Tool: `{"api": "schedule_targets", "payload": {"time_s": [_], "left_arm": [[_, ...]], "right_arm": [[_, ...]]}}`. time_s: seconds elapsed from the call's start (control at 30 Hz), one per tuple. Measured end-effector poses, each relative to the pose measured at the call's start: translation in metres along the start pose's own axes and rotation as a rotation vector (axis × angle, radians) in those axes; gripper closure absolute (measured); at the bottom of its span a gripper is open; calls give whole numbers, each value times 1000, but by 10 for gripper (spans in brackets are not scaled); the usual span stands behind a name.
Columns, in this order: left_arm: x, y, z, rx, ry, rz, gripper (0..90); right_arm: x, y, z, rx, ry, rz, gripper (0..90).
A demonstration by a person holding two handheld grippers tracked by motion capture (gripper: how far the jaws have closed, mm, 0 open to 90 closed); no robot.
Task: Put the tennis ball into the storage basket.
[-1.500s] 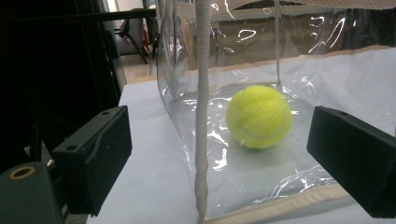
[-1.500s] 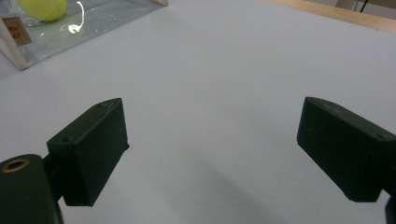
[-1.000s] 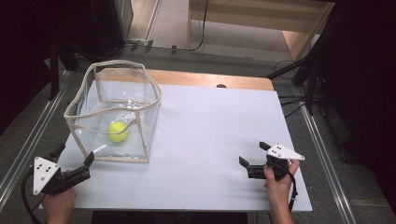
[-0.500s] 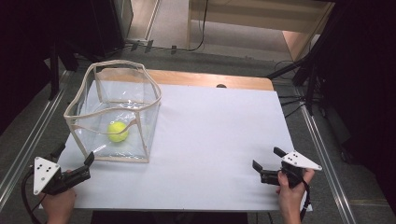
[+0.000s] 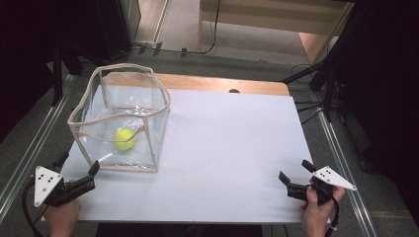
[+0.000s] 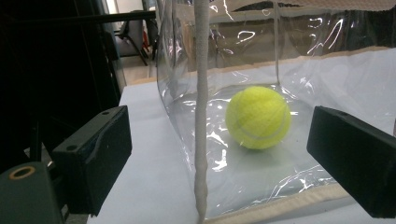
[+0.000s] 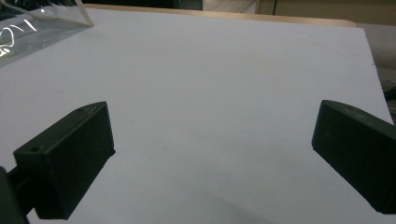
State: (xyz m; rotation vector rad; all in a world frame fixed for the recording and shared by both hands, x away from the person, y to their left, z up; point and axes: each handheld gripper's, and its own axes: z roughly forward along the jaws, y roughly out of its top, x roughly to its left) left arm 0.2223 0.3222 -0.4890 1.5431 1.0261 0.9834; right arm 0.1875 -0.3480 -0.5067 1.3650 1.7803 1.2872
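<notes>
Yellow tennis ball sits inside a clear soft-walled bin at the desk's left

Glare and creases in the bin's plastic blur the ball's outline in the left gripper view, and a pale corner seam crosses just beside it. White desk lies bare between bin and right side. Left tongs hang wide open at the near left corner, aimed at the bin's near corner, gripping nothing. Right tongs are spread wide too, empty, low over the desk's near right edge, well apart from the bin
</notes>
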Motion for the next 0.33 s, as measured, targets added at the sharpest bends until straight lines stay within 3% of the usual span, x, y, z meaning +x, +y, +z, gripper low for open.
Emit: {"api": "schedule_targets", "payload": {"time_s": [0.33], "left_arm": [[1, 0, 0, -3, 0, -8, 69]], "right_arm": [[-4, -8, 4, 14, -2, 1, 0]]}}
